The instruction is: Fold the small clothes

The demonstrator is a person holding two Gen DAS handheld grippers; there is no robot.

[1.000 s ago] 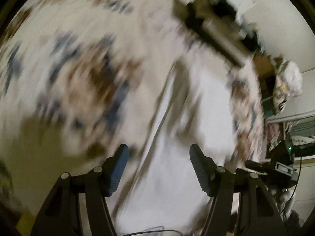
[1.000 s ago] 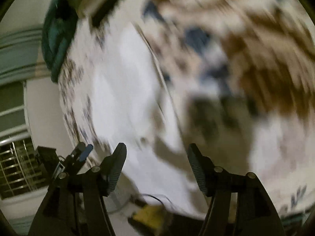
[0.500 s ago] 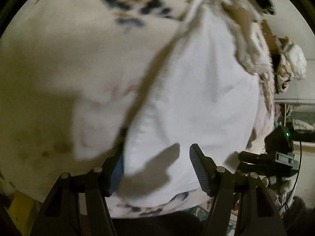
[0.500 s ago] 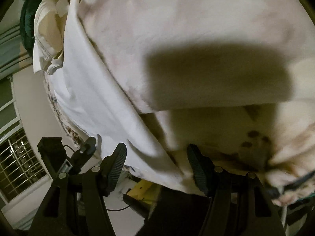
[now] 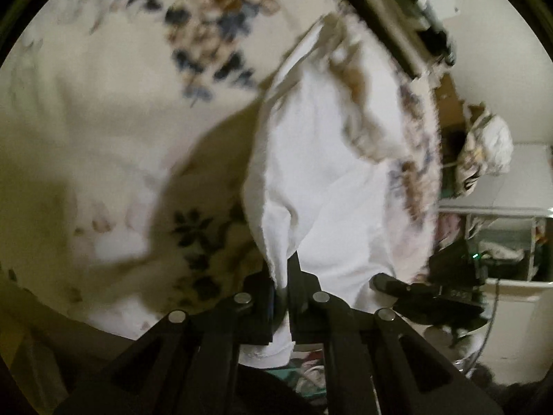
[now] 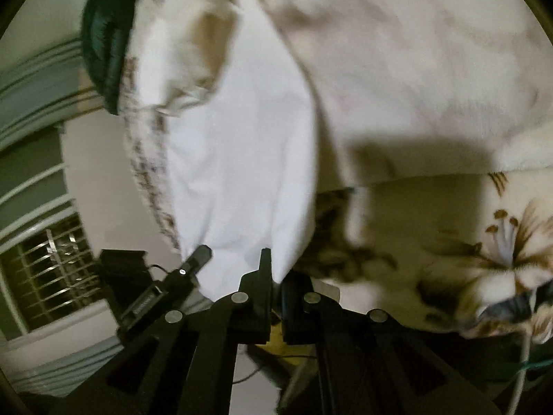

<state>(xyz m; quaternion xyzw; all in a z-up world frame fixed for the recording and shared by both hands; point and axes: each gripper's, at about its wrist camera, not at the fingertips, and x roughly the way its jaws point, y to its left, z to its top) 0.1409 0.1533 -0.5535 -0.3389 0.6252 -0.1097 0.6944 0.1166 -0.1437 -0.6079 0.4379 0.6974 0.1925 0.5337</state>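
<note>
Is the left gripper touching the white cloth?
Touching. The left wrist view shows the left gripper shut on the white cloth, its edge pinched between the pads.

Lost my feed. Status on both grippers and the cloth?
Left gripper and right gripper just closed, each pinching the white cloth's near edge. Cloth lies on floral bedspread. Nothing blocking.

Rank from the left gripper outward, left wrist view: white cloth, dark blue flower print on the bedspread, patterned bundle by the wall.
1. white cloth, clamped in the left gripper.
2. dark blue flower print, upper left on the bedspread.
3. patterned bundle, far right by the wall.
</note>
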